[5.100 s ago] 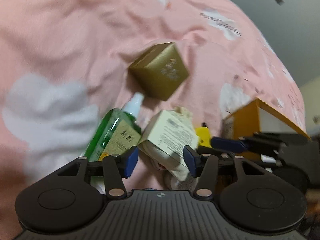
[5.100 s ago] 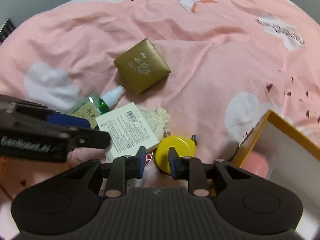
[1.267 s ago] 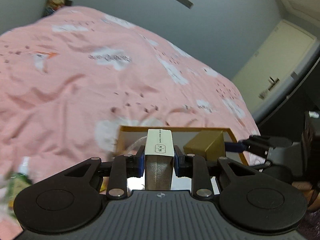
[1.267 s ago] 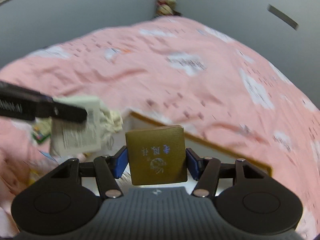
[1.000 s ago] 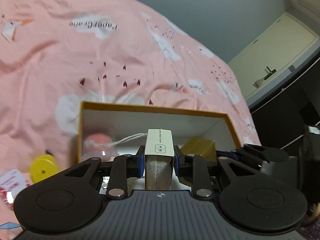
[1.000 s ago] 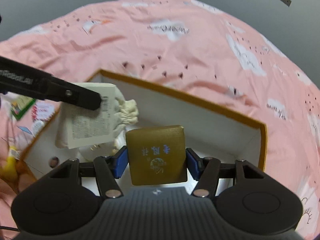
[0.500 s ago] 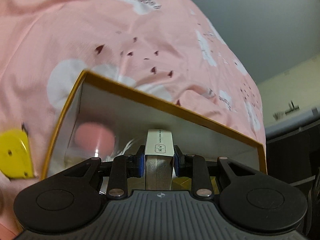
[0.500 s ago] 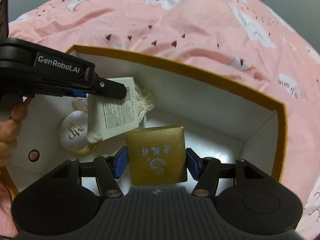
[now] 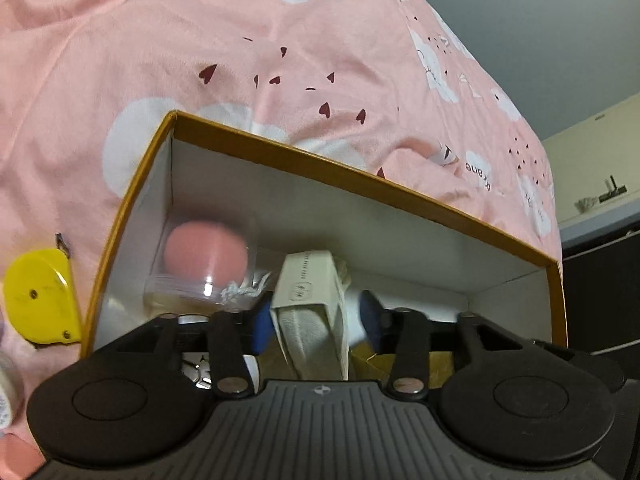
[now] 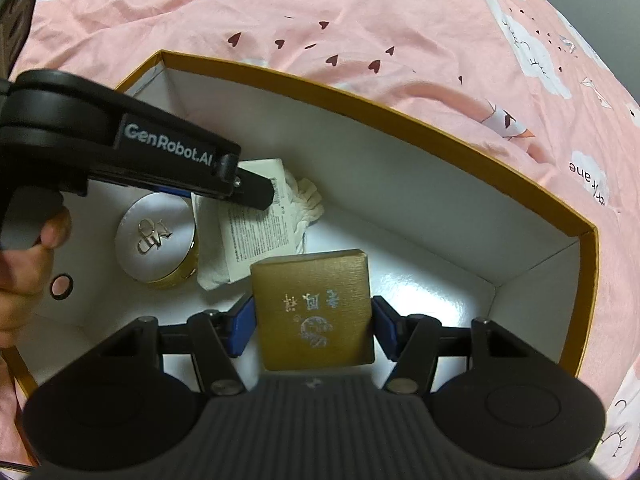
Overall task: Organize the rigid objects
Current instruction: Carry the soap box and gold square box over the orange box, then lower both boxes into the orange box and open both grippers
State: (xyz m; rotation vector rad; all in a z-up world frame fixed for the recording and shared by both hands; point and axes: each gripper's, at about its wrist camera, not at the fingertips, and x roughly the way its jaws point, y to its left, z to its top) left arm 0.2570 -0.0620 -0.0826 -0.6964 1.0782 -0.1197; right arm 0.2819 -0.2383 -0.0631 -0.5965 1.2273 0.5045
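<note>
— Left wrist view first: what do you note?

— Left gripper (image 9: 314, 322) is low inside the orange-rimmed storage box (image 9: 360, 178), which sits on the pink bedsheet (image 9: 240, 60). Its jaws have just been opening. The cream carton in its cloth pouch (image 9: 310, 312) stands between the blue pads, tilted, with a gap on the right side; on the left I cannot tell whether the pad touches it. The grip is let go.

— What else is in that box?

— Pink ball in a clear case (image 9: 206, 256), in the far left corner. A white drawstring runs from the pouch toward it. Outside the box, on the sheet to its left, lies a yellow tape measure (image 9: 40, 298).

— And from the right wrist view?

— Right gripper (image 10: 313, 328) points steeply down into the same box (image 10: 400, 114). Its blue pads are clenched on both sides of the gold square box (image 10: 314, 308), printed face toward the camera. It hangs over the white box floor; whether it touches the floor I cannot tell.

— The other tool shows there too?

— Yes. The left gripper (image 10: 256, 190) comes in from the left, a hand (image 10: 24, 264) on its grip, its tip over the carton and pouch (image 10: 256, 232). Label side up, pouch bunched at the far end. Just beside it to the left lies a round silver compact with a gold rim (image 10: 156, 236). A small dark ring (image 10: 61, 286) lies near the hand.
</note>
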